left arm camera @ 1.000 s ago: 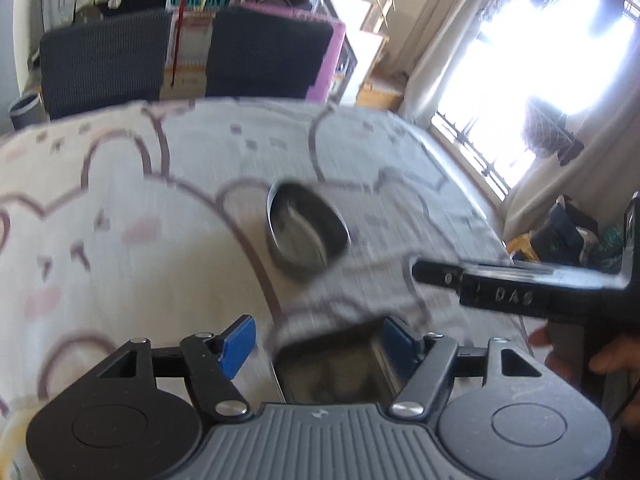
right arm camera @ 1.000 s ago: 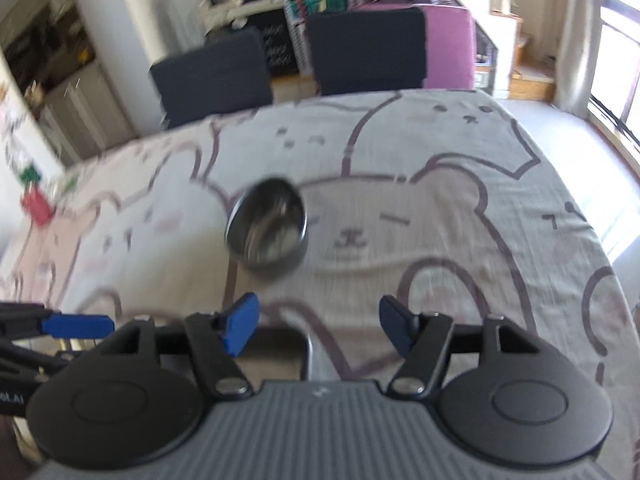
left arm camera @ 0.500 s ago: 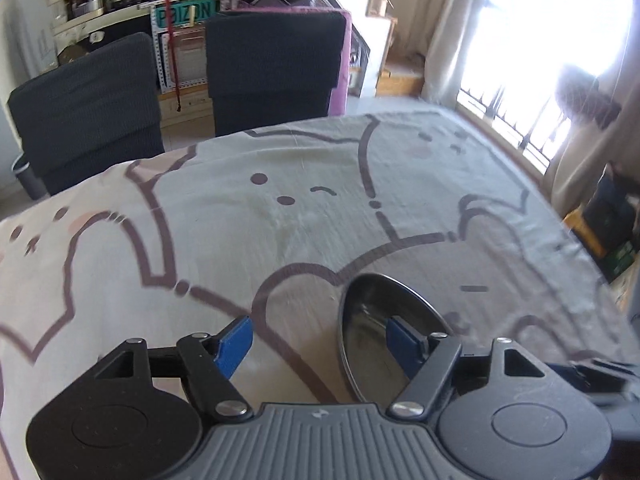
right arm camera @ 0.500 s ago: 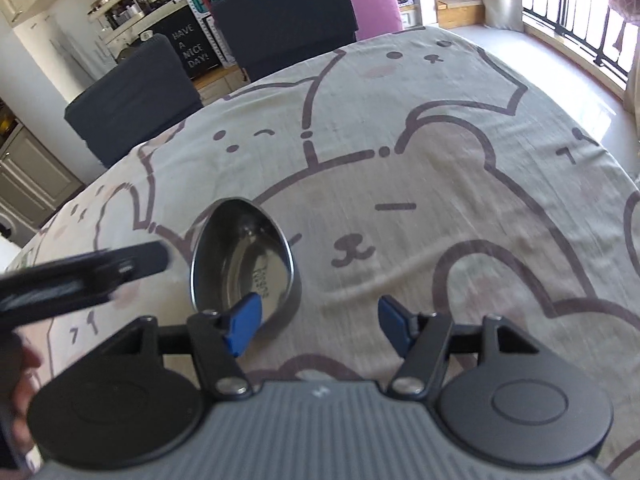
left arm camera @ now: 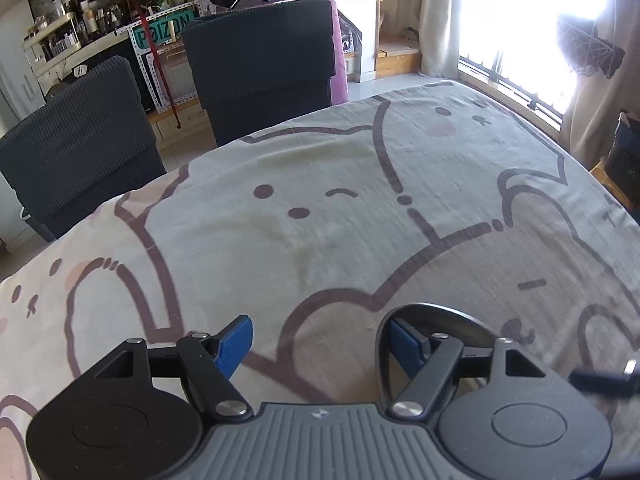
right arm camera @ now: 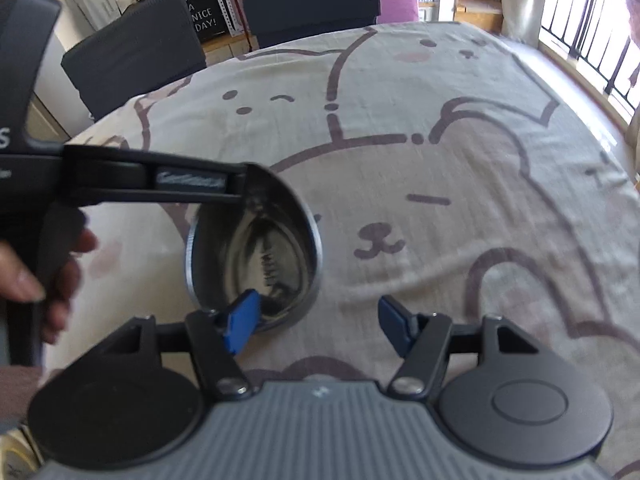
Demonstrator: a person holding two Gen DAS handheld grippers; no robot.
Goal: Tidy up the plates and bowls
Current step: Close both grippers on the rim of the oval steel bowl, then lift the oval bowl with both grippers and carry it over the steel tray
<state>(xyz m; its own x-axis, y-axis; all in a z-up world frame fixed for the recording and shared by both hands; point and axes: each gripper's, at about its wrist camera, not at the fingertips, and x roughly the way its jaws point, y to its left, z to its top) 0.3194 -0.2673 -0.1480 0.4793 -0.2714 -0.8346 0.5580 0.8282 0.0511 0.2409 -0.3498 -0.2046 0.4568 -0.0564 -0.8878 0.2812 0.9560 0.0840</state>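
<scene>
Steel bowl (right arm camera: 256, 252) now nearer, both grippers' fingers (right arm camera: 240, 326) apart, left gripper (right arm camera: 224, 184) over its rim.

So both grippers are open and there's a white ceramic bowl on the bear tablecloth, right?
Not quite. The bowl is shiny metal, not white ceramic, as the right wrist view shows. It does sit on the bear tablecloth, with the left gripper and right gripper both open.

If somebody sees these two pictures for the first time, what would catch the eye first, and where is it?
First the shiny steel bowl, standing upright on the bear-print tablecloth near the table's front. Both grippers are at it, open: the left gripper has one finger inside the rim, and the right gripper has one blue pad over the near rim. Behind stand dark chairs.
</scene>
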